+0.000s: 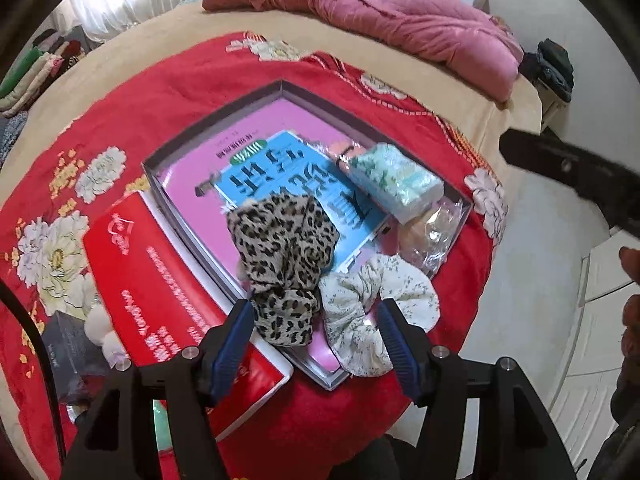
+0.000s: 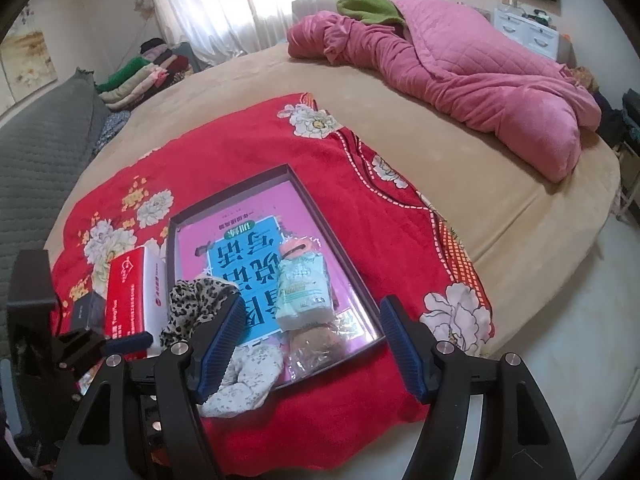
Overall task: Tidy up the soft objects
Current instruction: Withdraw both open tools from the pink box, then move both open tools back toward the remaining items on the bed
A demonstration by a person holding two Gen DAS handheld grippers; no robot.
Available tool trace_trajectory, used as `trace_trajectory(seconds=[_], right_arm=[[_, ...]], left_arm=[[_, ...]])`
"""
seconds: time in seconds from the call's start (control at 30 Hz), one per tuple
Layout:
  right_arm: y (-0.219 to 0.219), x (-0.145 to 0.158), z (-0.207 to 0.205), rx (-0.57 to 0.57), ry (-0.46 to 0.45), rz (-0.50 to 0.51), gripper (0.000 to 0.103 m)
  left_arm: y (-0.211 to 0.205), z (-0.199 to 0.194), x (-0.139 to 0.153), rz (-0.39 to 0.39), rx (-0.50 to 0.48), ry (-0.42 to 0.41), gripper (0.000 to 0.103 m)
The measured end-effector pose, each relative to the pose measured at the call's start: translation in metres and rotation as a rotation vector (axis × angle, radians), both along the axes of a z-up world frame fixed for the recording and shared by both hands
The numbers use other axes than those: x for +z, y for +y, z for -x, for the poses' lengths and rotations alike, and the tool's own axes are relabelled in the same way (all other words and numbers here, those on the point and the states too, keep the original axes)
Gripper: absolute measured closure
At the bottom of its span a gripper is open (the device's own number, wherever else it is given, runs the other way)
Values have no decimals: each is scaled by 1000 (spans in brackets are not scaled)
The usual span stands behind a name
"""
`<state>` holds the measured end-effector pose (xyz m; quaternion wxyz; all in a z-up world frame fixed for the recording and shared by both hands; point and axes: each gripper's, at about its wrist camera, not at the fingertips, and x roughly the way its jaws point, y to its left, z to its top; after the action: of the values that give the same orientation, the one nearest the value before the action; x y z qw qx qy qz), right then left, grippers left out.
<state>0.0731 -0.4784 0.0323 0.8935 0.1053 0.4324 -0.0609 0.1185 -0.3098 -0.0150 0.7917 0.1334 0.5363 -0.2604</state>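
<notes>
A shallow grey box (image 1: 212,128) with a pink and blue printed bottom lies on a red flowered blanket (image 1: 180,76). In it lie a leopard-print scrunchie (image 1: 280,256), a white floral scrunchie (image 1: 360,320) hanging over the near rim, a pale green tissue pack (image 1: 394,182) and a clear plastic bag (image 1: 432,232). My left gripper (image 1: 316,330) is open just above the two scrunchies, touching neither. My right gripper (image 2: 310,330) is open above the box (image 2: 332,236), with the tissue pack (image 2: 304,292), leopard scrunchie (image 2: 192,308) and white scrunchie (image 2: 248,376) near its fingers.
A red and white carton (image 1: 160,292) lies left of the box, with a dark small box (image 1: 68,344) and a white pompom (image 1: 100,324) beside it. A pink quilt (image 2: 460,72) lies on the beige bed (image 2: 480,184). Folded clothes (image 2: 136,72) are stacked far left. White floor lies right.
</notes>
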Motion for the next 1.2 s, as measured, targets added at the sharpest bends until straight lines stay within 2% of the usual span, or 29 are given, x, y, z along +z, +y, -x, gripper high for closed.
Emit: trace_trajectory(seconds=[0.23,0.47,1.0,1.2], right_arm=[[11,14,10,1,-21,38,29],[35,33,25,22,-55,65,28],[109,65,50,131,-124,67,28],[138,71,52,181,-137,79,28]], left_arm=[[15,9,27,11,23,-63,36],[39,23,51,40,46,-89,35],[114,57,88,32,149,-174,35],[140,67,95,53,185,-184,35]])
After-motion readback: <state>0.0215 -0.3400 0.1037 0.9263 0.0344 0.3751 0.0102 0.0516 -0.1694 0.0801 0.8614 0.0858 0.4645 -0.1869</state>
